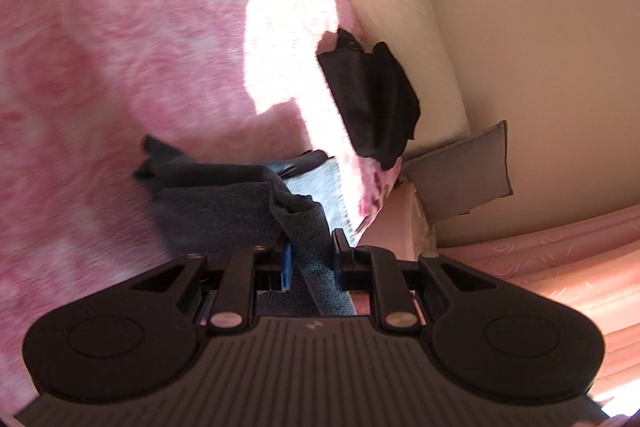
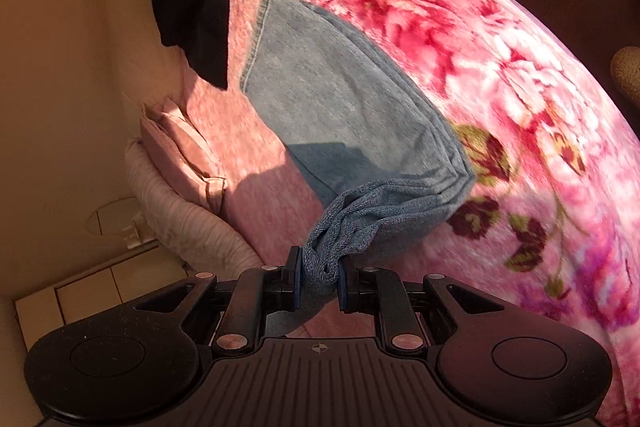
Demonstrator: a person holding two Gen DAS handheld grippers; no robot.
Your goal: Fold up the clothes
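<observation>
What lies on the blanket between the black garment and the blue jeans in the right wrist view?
Nothing: only a bare strip of pink floral blanket separates the black garment from the blue jeans, seen in the right wrist view.

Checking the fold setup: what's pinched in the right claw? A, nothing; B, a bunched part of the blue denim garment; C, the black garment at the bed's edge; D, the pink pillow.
B: the right claw is shut on a bunched fold of the blue denim garment.

The pink blanket [image 1: 100, 75] blurs to a smear – its pattern unreadable; the denim garment [image 2: 340, 99] hides blanket beneath.
</observation>
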